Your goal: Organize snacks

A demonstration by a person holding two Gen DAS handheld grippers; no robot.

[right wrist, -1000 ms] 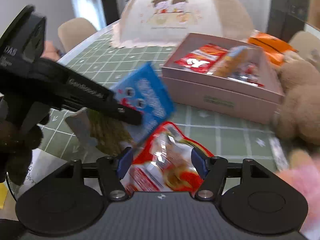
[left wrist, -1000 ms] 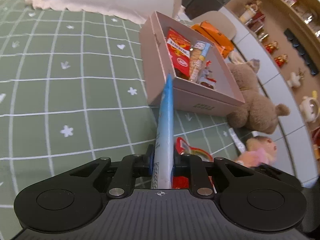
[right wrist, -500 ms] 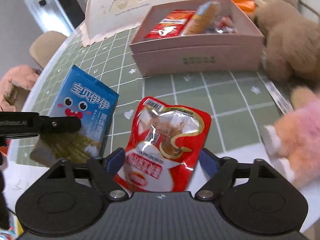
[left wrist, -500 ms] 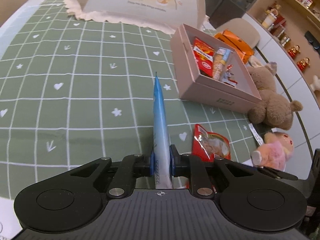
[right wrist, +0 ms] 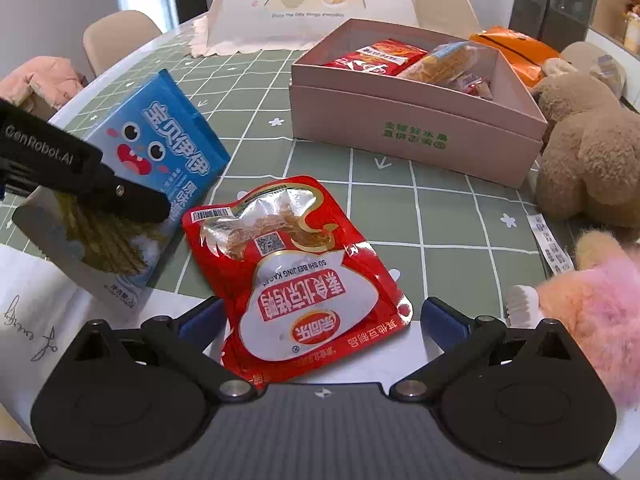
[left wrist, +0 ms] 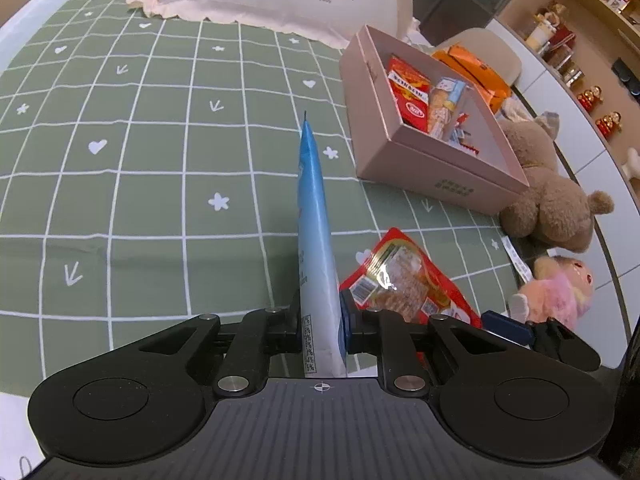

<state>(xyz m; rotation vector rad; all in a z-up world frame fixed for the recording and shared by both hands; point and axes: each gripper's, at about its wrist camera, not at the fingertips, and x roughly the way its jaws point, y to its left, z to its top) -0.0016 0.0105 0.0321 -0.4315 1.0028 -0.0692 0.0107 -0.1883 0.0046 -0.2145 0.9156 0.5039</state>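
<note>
The right gripper (right wrist: pixel 320 320), jaws just spread wide, straddled the red snack pouch (right wrist: pixel 296 272) lying lengthwise toward the pink box (right wrist: pixel 416 136), while the left gripper (left wrist: pixel 322 326) pinched the blue snack packet (left wrist: pixel 316 248).

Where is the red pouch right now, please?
In the right wrist view, the red pouch lies on the tablecloth between the open right gripper's fingers.

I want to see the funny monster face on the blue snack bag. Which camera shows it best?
The right wrist view shows it best: the blue snack bag faces that camera, with its eyes and red mouth plain. The left tongs are shut on it. The left wrist view shows the bag only edge-on, a thin blue strip, with no face visible.
</note>
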